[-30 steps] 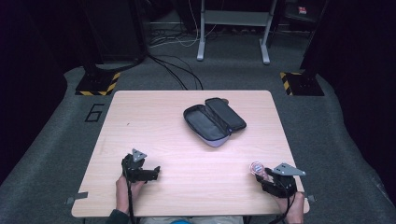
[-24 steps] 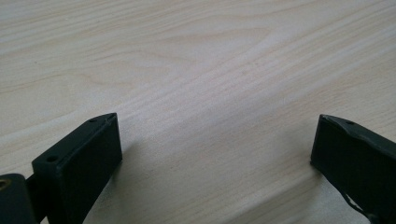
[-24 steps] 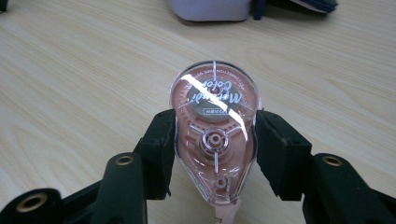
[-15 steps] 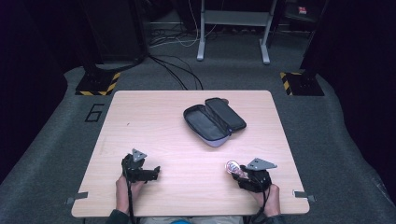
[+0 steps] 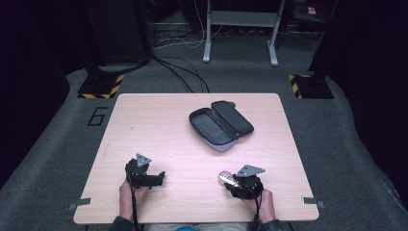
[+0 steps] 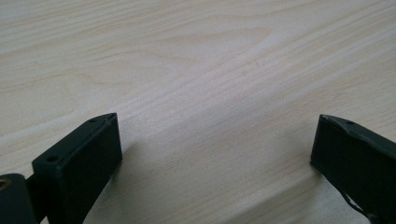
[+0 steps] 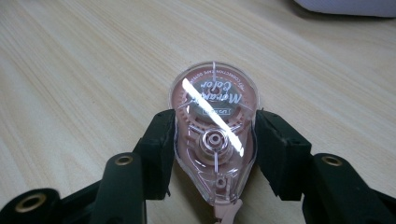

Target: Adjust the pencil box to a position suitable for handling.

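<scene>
A pink, clear-shelled correction tape dispenser [image 7: 214, 135] sits between the two black jaws of my right gripper [image 7: 215, 140], which is shut on its sides just above the wood. In the high view that gripper [image 5: 230, 182] is near the table's front edge, right of centre, with the dispenser [image 5: 224, 178] at its tip. My left gripper [image 5: 156, 177] rests at the front left, jaws pointing right. Its jaws stand wide apart over bare wood in the left gripper view [image 6: 212, 144]. A dark pencil case [image 5: 220, 124] lies unzipped in the middle of the table.
The light wooden table [image 5: 159, 130] stands on grey carpet. A pale edge of the case [image 7: 345, 7] shows at the top right of the right gripper view. Cables and metal stand legs [image 5: 207, 48] lie on the floor beyond the table.
My right gripper has carried the dispenser leftward along the front edge, from the front right corner toward the middle. The left gripper and the case have stayed put.
</scene>
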`<state>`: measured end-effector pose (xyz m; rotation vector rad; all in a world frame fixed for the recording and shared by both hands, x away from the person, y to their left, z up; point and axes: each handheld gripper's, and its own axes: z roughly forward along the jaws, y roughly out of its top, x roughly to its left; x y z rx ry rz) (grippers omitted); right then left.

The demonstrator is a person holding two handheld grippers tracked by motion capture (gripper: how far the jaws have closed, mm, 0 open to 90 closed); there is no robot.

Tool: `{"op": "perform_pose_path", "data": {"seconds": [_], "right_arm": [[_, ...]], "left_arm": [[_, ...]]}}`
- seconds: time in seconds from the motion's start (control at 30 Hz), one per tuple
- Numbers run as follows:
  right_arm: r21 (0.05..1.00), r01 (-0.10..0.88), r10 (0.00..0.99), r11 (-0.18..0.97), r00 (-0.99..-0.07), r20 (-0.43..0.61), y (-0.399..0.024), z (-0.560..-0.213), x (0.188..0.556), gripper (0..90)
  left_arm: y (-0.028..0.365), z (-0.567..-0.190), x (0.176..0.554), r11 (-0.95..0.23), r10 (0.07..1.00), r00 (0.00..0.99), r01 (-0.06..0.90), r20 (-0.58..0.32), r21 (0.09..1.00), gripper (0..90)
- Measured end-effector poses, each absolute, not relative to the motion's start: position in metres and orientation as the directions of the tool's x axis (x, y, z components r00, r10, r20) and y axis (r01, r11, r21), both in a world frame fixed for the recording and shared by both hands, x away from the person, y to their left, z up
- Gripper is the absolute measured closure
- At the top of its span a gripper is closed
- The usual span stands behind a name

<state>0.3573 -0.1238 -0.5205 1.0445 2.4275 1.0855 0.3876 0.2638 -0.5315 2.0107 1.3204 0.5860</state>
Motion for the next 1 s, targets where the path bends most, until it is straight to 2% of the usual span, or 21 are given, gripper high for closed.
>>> {"op": "perform_pose_path", "data": {"seconds": [0.13,0.2,0.23,0.27,0.33,0.47,0.73,1.0], "right_arm": [[0.726,0.500,0.708,0.472,-0.706,0.026,-0.124,-0.521,0.357,49.0],[0.724,0.523,0.718,0.450,-0.693,0.054,-0.123,-0.521,0.357,46.2],[0.716,0.543,0.722,0.440,-0.687,0.077,-0.125,-0.520,0.359,35.4],[0.716,0.543,0.722,0.440,-0.687,0.077,-0.125,-0.520,0.359,35.4],[0.716,0.552,0.722,0.428,-0.685,0.096,-0.129,-0.518,0.361,23.1],[0.727,0.562,0.738,0.394,-0.665,0.115,-0.134,-0.510,0.363,14.8],[0.738,0.588,0.782,0.331,-0.608,0.133,-0.141,-0.495,0.378,11.9],[0.728,0.626,0.819,0.279,-0.551,0.159,-0.148,-0.482,0.411,8.3]], "left_arm": [[0.264,-0.531,0.388,-0.278,0.920,0.392,0.628,0.014,0.727,1.8],[0.264,-0.531,0.388,-0.278,0.920,0.392,0.628,0.014,0.727,1.8],[0.264,-0.531,0.388,-0.278,0.920,0.392,0.628,0.014,0.727,1.8],[0.264,-0.531,0.388,-0.278,0.920,0.392,0.628,0.014,0.727,1.8],[0.264,-0.531,0.388,-0.278,0.920,0.392,0.628,0.014,0.727,1.8],[0.264,-0.531,0.388,-0.278,0.920,0.392,0.628,0.014,0.727,1.8],[0.263,-0.532,0.387,-0.268,0.922,0.386,0.630,0.006,0.729,1.8],[0.263,-0.532,0.387,-0.268,0.923,0.386,0.630,0.006,0.729,1.8]]}}
